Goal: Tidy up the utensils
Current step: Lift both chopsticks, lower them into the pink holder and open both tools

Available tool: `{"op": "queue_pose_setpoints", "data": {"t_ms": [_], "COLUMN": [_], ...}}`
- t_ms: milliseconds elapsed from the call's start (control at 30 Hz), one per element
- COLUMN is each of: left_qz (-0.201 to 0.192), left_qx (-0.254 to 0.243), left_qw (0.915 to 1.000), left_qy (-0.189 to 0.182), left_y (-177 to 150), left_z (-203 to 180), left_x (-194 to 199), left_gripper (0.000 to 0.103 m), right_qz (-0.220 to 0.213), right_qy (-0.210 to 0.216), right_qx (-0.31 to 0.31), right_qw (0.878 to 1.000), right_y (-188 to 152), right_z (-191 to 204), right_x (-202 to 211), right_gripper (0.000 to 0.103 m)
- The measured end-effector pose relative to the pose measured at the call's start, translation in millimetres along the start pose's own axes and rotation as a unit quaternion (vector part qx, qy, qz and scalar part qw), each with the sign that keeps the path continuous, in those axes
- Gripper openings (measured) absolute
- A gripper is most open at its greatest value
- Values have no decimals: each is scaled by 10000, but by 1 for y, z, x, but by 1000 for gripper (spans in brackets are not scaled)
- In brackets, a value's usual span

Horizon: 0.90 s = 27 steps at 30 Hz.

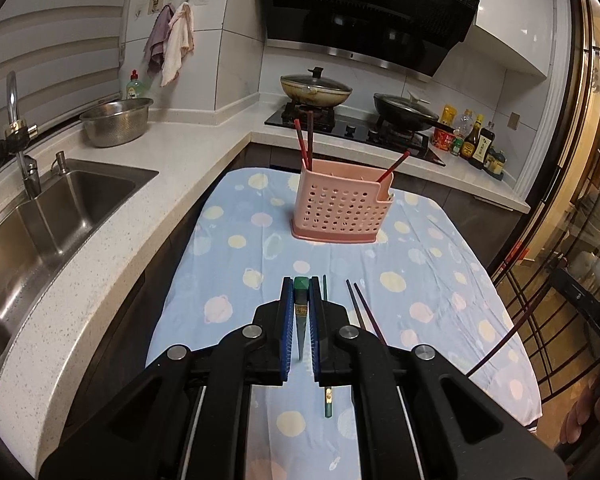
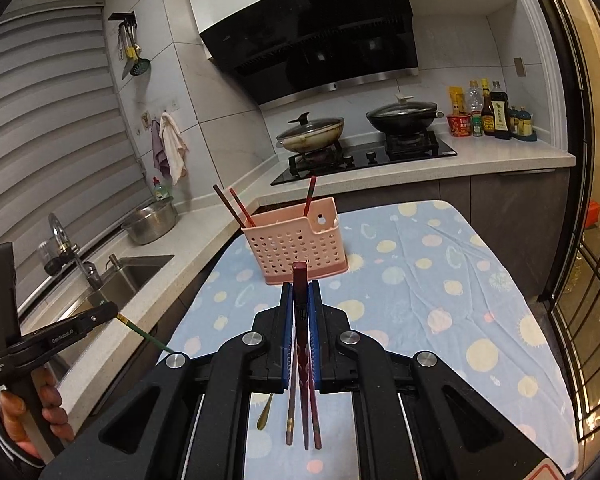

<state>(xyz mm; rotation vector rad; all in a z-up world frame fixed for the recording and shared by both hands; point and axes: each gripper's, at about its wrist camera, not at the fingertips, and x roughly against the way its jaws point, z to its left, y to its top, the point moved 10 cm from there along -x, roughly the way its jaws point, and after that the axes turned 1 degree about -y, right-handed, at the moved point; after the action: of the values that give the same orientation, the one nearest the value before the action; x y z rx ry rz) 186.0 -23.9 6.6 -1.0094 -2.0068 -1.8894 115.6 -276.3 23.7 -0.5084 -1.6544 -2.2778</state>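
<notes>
**Left wrist view: both grippers loaded, holder ahead**

The left gripper (image 1: 300, 312) pinches a green chopstick (image 1: 301, 286) between its blue pads, blunt end forward, thin tip trailing back towards the camera. A second green chopstick (image 1: 326, 396) lies on the dotted cloth (image 1: 420, 280) beneath, and a dark pair (image 1: 366, 312) lies just right of it. The pink perforated holder (image 1: 340, 210) stands further along the cloth, well apart from the jaws, with three red chopsticks (image 1: 305, 140) already leaning inside.

In the right wrist view, the right gripper (image 2: 300, 312) is pressed together on a dark red chopstick (image 2: 299, 280); other sticks and what looks like a spoon handle (image 2: 265, 412) show below, and I cannot tell whether any of those is also gripped. A person's hand (image 2: 40, 412) carries the left gripper at the left edge.

The step appears to be carrying each stick to the holder. To do it well, I judge the thin tip should tilt downward over an open compartment before release, since each stick now runs along the fingers rather than upright. Approach from above, clearing the leaning red sticks. One hand at a time would avoid crowding the narrow opening.
</notes>
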Motion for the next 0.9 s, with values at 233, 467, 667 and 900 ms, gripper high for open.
{"op": "queue_pose_setpoints", "data": {"t_ms": [233,467,667,900], "left_qz": [-201,-449,-773,-1177], "left_qx": [-123,-278,-359,-387], "left_qw": [9997,9984,9962,9921], "left_qy": [-108,-181,-176,-177], "left_y": [38,85,144,217], "left_z": [-15,-33,-44,-53], "left_x": [-7,-19,-30,-47], "left_gripper": [7,7,7,7], "right_qz": [-177,-293,-510,-769], "right_qy": [140,272,360,405], "right_qx": [8,-17,-85,-82], "right_qw": [9997,9992,9980,9962], "right_y": [30,67,118,181], "right_z": [5,9,13,29], "right_x": [-9,-36,-68,-113], "right_gripper": [7,7,7,7]}}
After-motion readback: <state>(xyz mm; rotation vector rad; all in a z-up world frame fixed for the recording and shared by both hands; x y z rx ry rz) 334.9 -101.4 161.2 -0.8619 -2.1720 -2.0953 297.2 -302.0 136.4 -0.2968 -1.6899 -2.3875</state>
